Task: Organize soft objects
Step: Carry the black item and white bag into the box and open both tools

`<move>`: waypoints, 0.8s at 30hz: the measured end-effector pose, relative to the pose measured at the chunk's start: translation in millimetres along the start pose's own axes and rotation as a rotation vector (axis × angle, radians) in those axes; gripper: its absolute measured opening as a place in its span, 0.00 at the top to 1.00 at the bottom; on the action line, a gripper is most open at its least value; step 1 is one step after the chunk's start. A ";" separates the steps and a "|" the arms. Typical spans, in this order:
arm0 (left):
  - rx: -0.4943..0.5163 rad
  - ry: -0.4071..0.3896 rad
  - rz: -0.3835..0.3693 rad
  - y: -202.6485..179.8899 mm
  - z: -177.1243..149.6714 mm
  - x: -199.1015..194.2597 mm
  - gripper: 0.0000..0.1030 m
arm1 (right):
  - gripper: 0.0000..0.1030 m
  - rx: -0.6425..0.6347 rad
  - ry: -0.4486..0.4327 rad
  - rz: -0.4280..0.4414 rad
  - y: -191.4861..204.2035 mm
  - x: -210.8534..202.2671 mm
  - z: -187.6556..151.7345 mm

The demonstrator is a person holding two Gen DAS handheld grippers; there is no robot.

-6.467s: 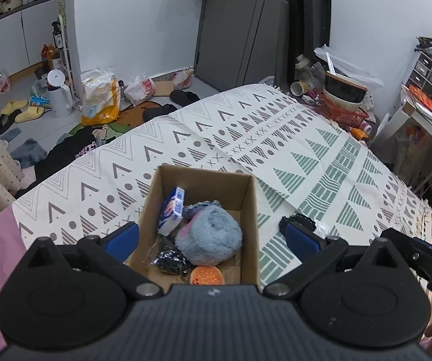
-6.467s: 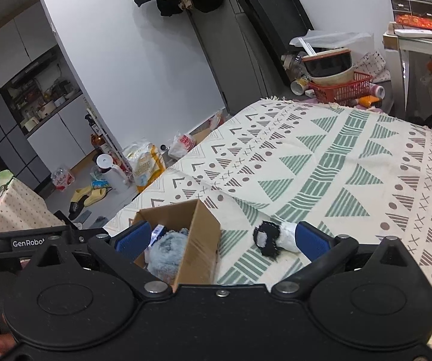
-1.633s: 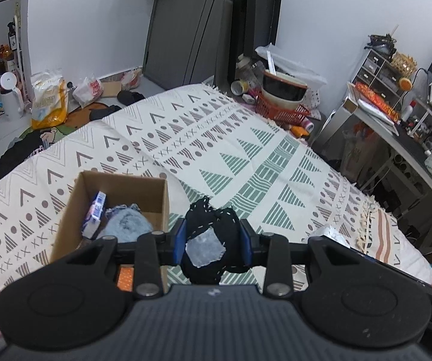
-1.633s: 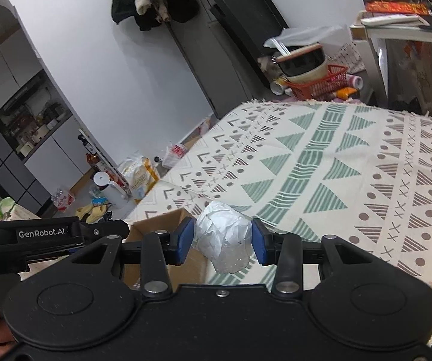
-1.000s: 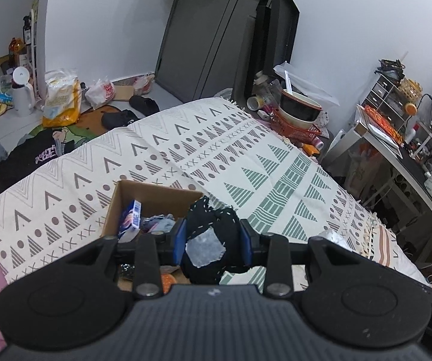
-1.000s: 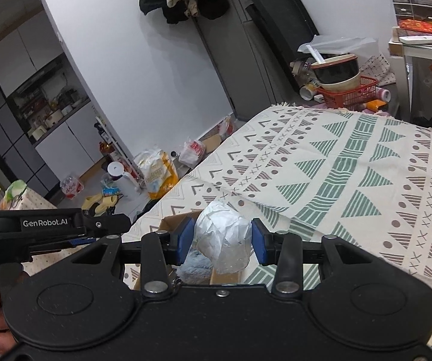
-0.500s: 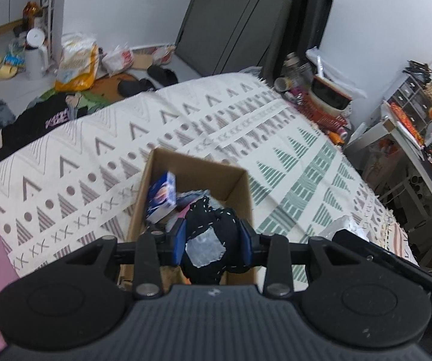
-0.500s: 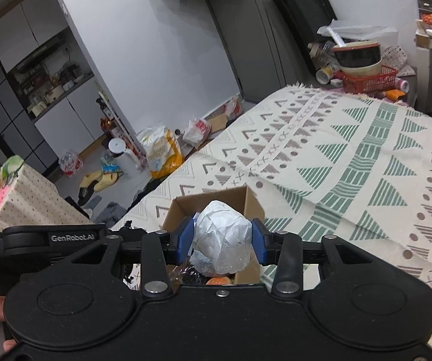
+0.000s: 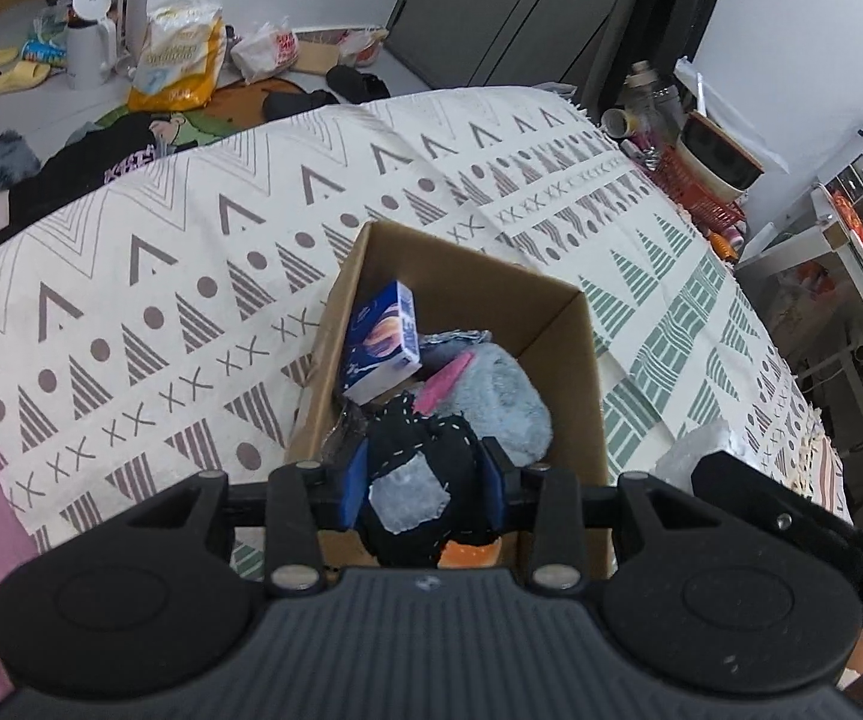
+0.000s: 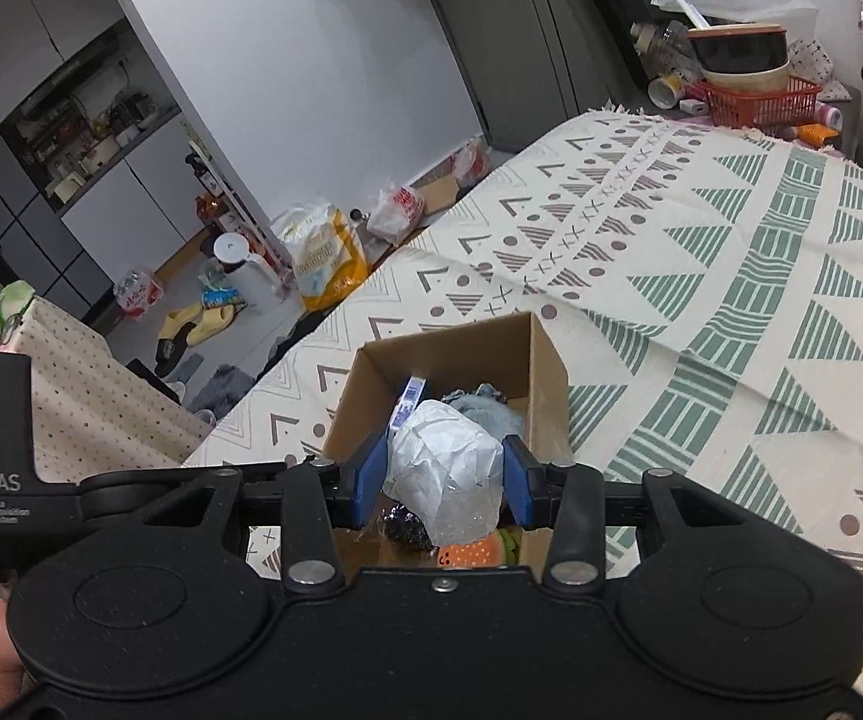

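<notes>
An open cardboard box (image 9: 557,294) (image 10: 545,354) stands on the patterned bed cover. Inside lie a blue plush (image 9: 491,396), a blue-and-white packet (image 9: 383,342) and an orange toy (image 10: 473,552). My left gripper (image 9: 422,483) is shut on a black stitched cloth bundle (image 9: 413,468) with a pale patch, held over the box's near end. My right gripper (image 10: 443,474) is shut on a white crumpled soft wad (image 10: 443,468), also hanging above the box. The right gripper's body and its white wad (image 9: 695,450) show at the right edge of the left wrist view.
The bed cover (image 10: 731,300) spreads wide to the right of the box. Beyond the bed's far edge the floor holds bags (image 9: 176,66), slippers (image 10: 197,321) and a white kettle (image 10: 239,270). A red basket (image 10: 755,102) with bowls stands behind the bed's far corner.
Both grippers have come down and closer over the box, each still holding its bundle. The box now sits right under both sets of fingers.
</notes>
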State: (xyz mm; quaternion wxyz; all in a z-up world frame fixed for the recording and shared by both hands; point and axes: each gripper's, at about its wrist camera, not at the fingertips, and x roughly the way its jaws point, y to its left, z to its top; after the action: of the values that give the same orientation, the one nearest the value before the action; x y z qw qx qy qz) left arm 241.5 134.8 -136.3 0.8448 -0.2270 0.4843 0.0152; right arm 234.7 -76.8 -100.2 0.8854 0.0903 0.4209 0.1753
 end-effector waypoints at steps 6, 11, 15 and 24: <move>-0.029 0.010 -0.001 5.2 -1.0 10.8 0.57 | 0.60 0.002 0.028 -0.006 1.6 11.2 -0.9; -0.094 0.027 -0.044 14.4 -2.1 12.0 0.44 | 0.60 0.046 0.059 0.005 -2.2 22.4 -2.4; -0.089 0.011 -0.034 13.9 0.5 5.1 0.42 | 0.60 0.060 0.079 0.011 -2.0 27.9 -5.6; 0.026 -0.018 0.028 -0.8 6.2 -17.5 0.38 | 0.51 0.084 0.097 -0.003 -1.4 31.5 -8.1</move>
State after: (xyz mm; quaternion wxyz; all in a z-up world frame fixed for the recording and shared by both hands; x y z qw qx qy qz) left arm 237.5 139.9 -118.9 0.8517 -0.2091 0.4799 0.0228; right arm 247.1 -65.7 -128.2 0.8597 0.1182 0.4702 0.1605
